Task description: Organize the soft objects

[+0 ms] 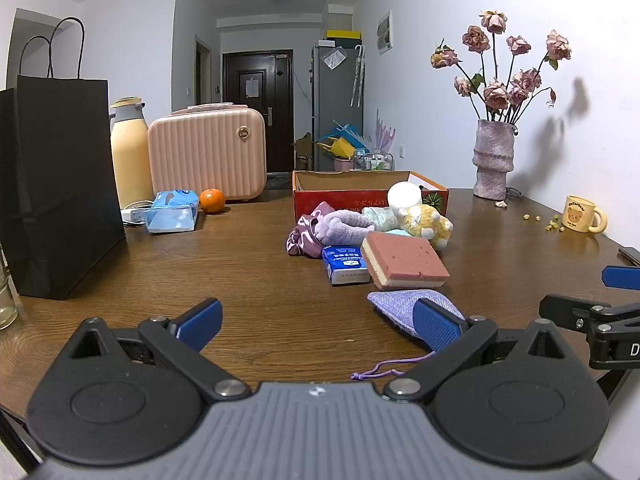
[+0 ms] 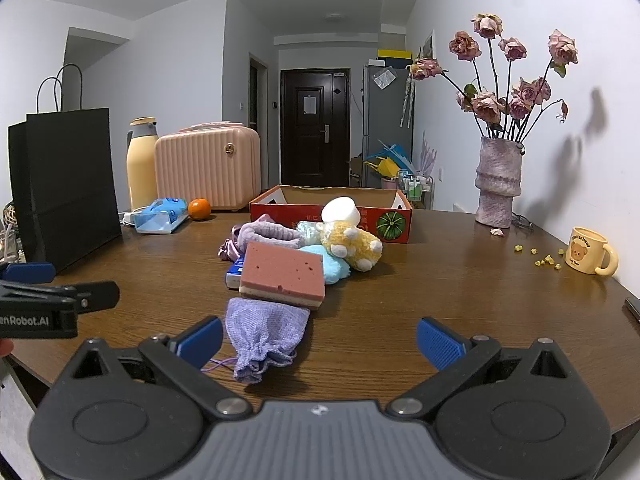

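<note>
1. Soft objects lie heaped mid-tabletop (image 1: 248, 280), just before the red box (image 1: 360, 200), in the left wrist view. That grouping beside an open-topped carton suggests, in my judgement, that the carton is the intended container; nothing soft is seen inside it.
2. Same view, materials: a pink sponge (image 1: 404, 258) with a cream base layer, slab-shaped and pitted; a blue tissue pack (image 1: 346, 266), glossy film, partly under the sponge; a lilac plush (image 1: 344, 226), fleecy; a satin scrunchie (image 1: 304, 236), shiny and gathered; a yellow plush (image 1: 426, 220), fuzzy, lying on its side; a white round foam piece (image 1: 404, 195) leaning at the box wall.
3. Left tool (image 1: 318, 324): jaws wide, empty, over bare wood. A woven lilac pouch (image 1: 404, 304) lies flat, partly hidden behind the right-hand pad, its drawcord trailing; whether pad and pouch touch cannot be told.
4. Right wrist view: the pouch (image 2: 266, 330) is nearest, gathered neck toward the camera, just beside the left-hand pad. The sponge (image 2: 284, 278) lies directly behind it, the tissue pack (image 2: 234, 272) showing at its left edge, and a pale blue fluffy pad (image 2: 334, 268) tucked against the yellow plush (image 2: 352, 246).
5. Right tool (image 2: 320, 340): jaws wide, holding nothing. The box (image 2: 332, 212) stands behind the heap, cardboard, printed, top open.
6. Judgement: sorting not yet begun; the pouch is the readiest first pick.
</note>
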